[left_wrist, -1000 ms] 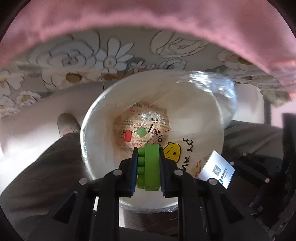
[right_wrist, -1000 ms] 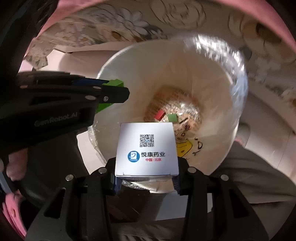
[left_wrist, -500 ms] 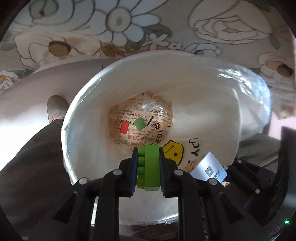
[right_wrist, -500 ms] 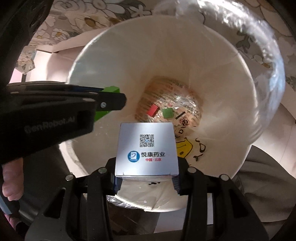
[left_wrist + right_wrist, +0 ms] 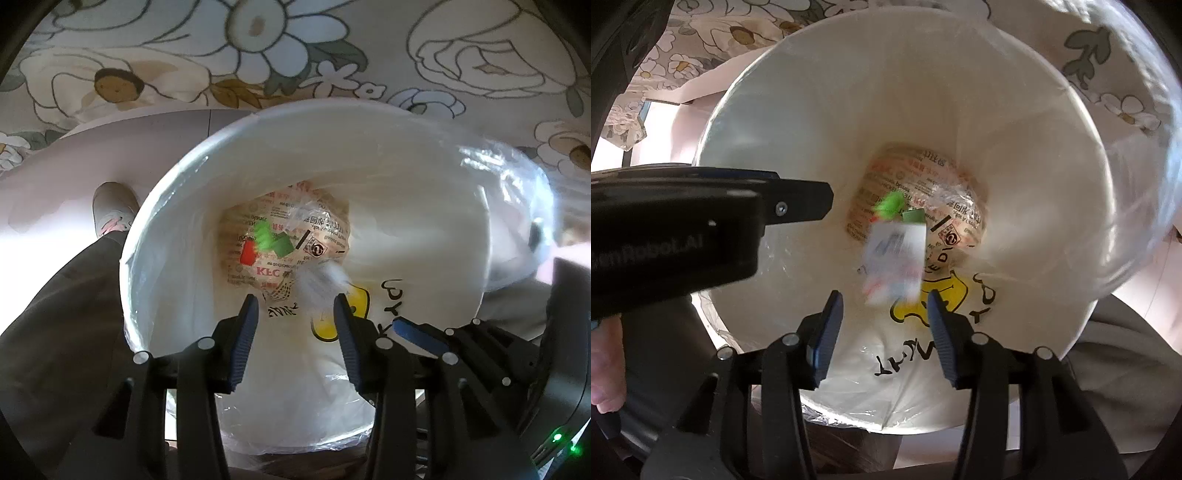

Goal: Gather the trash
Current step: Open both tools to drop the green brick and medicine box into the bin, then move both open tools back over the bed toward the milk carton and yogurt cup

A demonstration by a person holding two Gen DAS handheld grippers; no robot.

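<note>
Floral-print cloth (image 5: 295,55) behind, pale floor (image 5: 55,206) sunlit.

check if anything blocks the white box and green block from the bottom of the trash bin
Nothing visible does. Both grippers are open; the white box and green block are blurred inside the lined trash bin, above the KFC wrapper at its bottom.

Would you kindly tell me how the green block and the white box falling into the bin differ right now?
The green block is small, bright green and already deep near the KFC paper bag; the white box is larger, printed and higher up. Both are motion-blurred, free of the open left tongs and right tongs, inside the lined bin.
</note>
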